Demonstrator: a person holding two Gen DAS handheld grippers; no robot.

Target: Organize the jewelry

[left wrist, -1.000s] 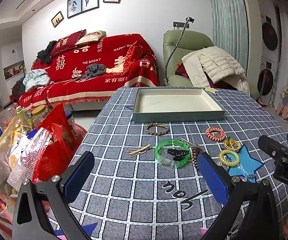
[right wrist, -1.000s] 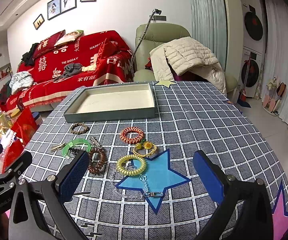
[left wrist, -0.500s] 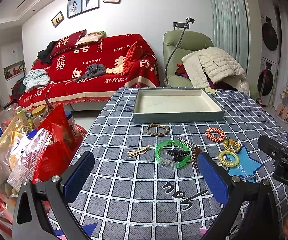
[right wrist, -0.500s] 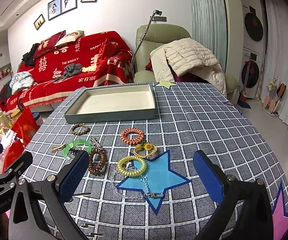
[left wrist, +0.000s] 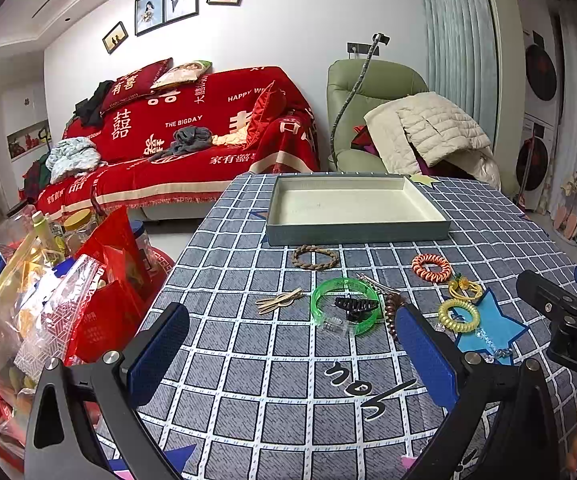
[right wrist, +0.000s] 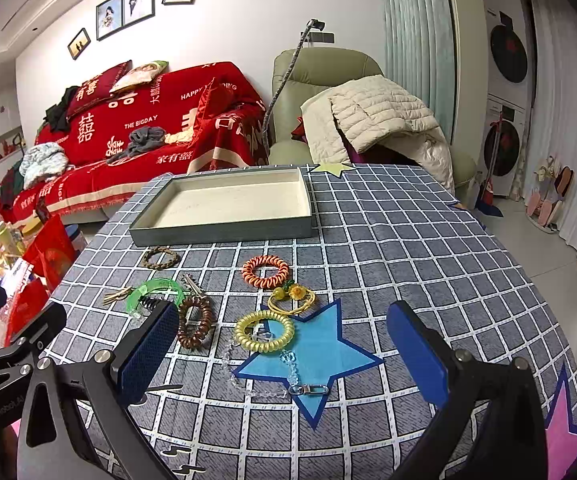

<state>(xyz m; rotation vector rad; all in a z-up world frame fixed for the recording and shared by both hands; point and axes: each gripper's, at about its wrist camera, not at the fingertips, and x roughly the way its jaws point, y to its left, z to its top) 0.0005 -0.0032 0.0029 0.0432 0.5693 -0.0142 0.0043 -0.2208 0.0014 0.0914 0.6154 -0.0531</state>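
A grey tray [left wrist: 352, 234] [right wrist: 224, 232] with a cream floor stands at the far side of the checked table, with nothing in it. In front of it lie a braided brown ring [left wrist: 314, 257], a green bangle [left wrist: 344, 306] around a black claw clip [left wrist: 355, 306], gold hairpins [left wrist: 278, 301], an orange coil tie [right wrist: 265, 271], a yellow flower tie [right wrist: 292, 298], a yellow coil tie [right wrist: 264, 331], a brown coil tie [right wrist: 195, 322] and a clear bead chain [right wrist: 284, 376]. My left gripper [left wrist: 288, 354] is open above the near table. My right gripper [right wrist: 284, 358] is open above the blue star.
Red and clear snack bags [left wrist: 48, 304] pile up beside the table's left edge. A red sofa [left wrist: 192, 136] and a green armchair with a cream jacket [left wrist: 428, 132] stand behind the table. The right gripper's body shows in the left wrist view [left wrist: 560, 312].
The right wrist view has shifted very slightly, with the tray and jewellery a little higher in frame. Both grippers stay open and nothing on the table has moved.
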